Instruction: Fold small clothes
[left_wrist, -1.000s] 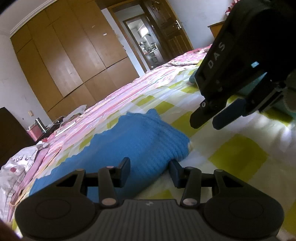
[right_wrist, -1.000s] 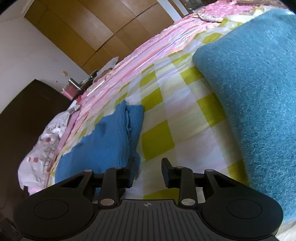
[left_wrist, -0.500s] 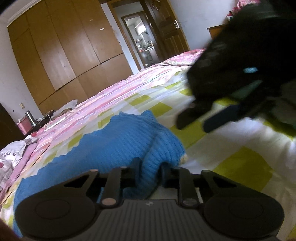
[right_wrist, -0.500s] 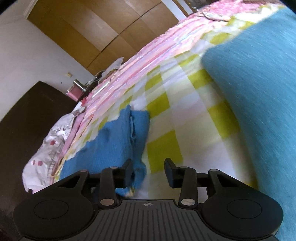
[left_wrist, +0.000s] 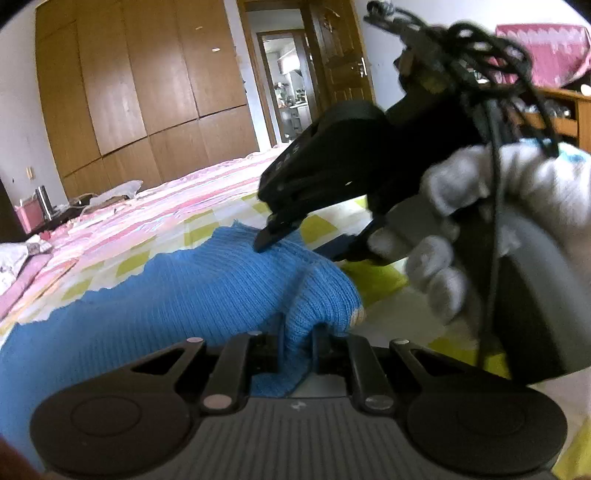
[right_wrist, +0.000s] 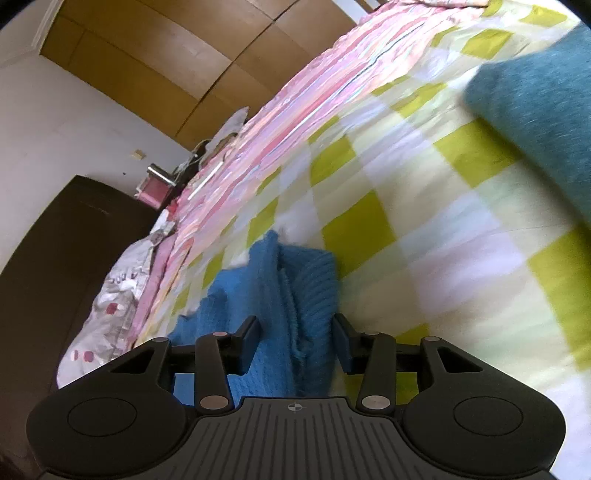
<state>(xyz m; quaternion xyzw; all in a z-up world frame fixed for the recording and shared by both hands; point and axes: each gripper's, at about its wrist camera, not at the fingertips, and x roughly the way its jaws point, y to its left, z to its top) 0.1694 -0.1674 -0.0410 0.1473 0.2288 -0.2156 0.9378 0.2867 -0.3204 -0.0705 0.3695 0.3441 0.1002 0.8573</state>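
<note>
Your left gripper (left_wrist: 295, 349) is pinched tight on the near edge of the blue knit garment (left_wrist: 207, 295), which lies on the checked bedspread (right_wrist: 424, 229) and stretches away to the left. Your right gripper (right_wrist: 295, 341) straddles the far bunched end of the same garment — jaws opening, cloth between them, pads not yet pressing. Both hands sit on one short edge, side by side; the long axis runs away from you, so the fold probably goes along it.
</note>
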